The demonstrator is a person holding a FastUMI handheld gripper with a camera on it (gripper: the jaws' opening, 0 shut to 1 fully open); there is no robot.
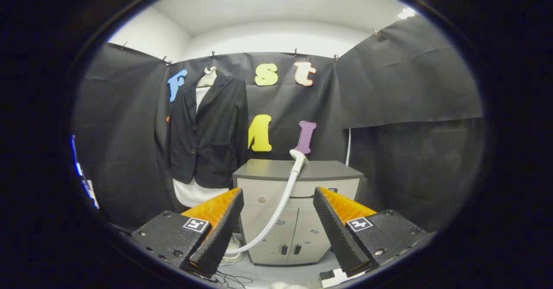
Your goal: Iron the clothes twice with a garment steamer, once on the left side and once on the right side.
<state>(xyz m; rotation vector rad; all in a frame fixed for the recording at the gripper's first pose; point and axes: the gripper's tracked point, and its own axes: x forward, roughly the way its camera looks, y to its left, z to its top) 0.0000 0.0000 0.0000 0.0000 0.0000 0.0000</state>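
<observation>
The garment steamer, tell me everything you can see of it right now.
The garment steamer rests with its pale head on top of the grey cabinet, near the front edge. A light, smooth hose curves from the head down across the cabinet's drawer and door to the floor, where it meets a pale base partly hidden behind a finger. The open gripper is apart from it; the hose shows between the fingers, beyond them.

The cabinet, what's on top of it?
The steamer head rests on the cabinet, its hose hanging down in front. The open fingers hold nothing.
</observation>
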